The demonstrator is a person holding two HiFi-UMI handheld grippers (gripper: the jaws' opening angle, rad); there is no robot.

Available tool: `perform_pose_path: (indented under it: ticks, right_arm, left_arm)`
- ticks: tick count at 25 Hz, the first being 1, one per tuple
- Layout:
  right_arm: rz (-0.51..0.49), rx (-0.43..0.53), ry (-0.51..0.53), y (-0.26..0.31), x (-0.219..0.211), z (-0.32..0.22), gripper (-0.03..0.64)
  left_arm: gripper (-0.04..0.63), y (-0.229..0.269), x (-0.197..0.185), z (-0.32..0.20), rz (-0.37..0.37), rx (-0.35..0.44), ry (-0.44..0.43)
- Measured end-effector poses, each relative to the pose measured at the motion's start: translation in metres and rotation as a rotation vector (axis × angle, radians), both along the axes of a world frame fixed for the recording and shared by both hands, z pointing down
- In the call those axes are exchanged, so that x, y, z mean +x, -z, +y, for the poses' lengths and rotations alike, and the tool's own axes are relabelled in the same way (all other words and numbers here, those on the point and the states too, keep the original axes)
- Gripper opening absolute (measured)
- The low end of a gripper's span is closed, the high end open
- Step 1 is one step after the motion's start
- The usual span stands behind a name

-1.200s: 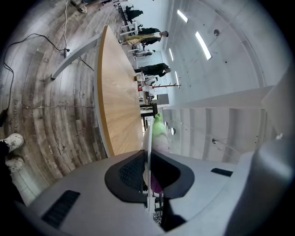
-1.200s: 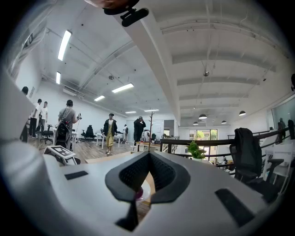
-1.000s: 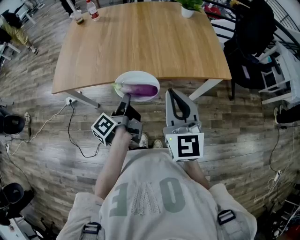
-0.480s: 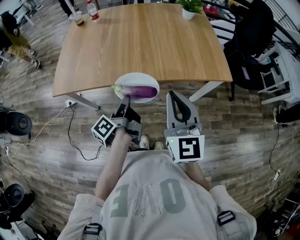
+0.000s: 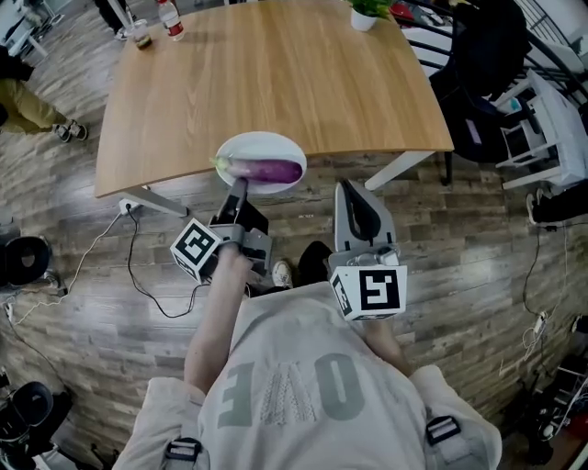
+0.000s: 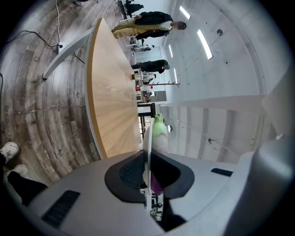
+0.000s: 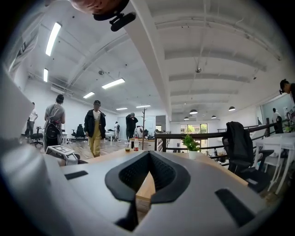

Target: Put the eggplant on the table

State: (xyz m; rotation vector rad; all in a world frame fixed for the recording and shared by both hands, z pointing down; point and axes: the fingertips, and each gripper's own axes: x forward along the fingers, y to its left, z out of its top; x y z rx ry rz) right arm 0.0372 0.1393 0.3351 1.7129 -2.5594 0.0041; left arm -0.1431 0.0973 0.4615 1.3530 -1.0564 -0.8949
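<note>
Straight ahead at twelve o'clock, the table is filling the upper head view. It is bare across its middle, with a potted plant at its one o'clock corner and a bottle beside a cup at its eleven o'clock corner. We are holding a white plate across the table's six o'clock edge. Whether it is touching the wood we cannot tell. The eggplant is lying on the plate along the nine-to-three line, green stem end toward nine.

The left gripper is pinching the plate's six o'clock rim, jaws narrowed onto that thin edge. The right gripper is hanging at about four o'clock of the plate, jaws together on nothing.

We are judging the step in hand as bringing the loaded plate fully over the wood. With only one rim gripped, the twelve o'clock side is likely to sag, and a round eggplant could roll off. So we are aiming to keep the plate level and travel toward twelve until its whole base is over the table. Then we should lower it flat and loosen the pinch only once it is resting.
</note>
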Motion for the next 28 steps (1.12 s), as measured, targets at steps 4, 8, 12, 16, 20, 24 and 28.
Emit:
perform_pose_path:
  ticks: [4, 8, 12, 16, 20, 24, 28]
  right_arm:
    - [0.013, -0.025, -0.002, -0.010, -0.001, -0.005, 0.017]
    - [0.010, -0.028, 0.001, -0.013, -0.005, -0.028, 0.017]
    - [-0.008, -0.026, 0.002, -0.014, -0.002, -0.063, 0.017]
    - [-0.021, -0.027, 0.019, -0.016, 0.007, -0.117, 0.017]
    - [-0.023, -0.012, 0.051, -0.010, 0.009, -0.175, 0.017]
    - [-0.021, -0.005, 0.084, -0.004, 0.008, -0.224, 0.017]
    - [-0.014, -0.021, 0.112, -0.006, 0.006, -0.269, 0.017]
  left_arm:
    - [0.041, -0.007, -0.011, -0.010, 0.018, -0.010, 0.022]
    - [0.041, -0.011, -0.021, -0.029, 0.008, -0.022, 0.031]
    - [0.041, -0.016, -0.021, -0.062, -0.001, -0.031, 0.037]
    - [0.040, -0.015, -0.012, -0.109, -0.009, -0.028, 0.051]
    - [0.040, -0.010, -0.013, -0.162, -0.019, -0.014, 0.091]
    - [0.040, -0.004, -0.015, -0.208, -0.053, 0.004, 0.116]
    - [0.037, -0.006, -0.014, -0.250, -0.070, 0.001, 0.131]
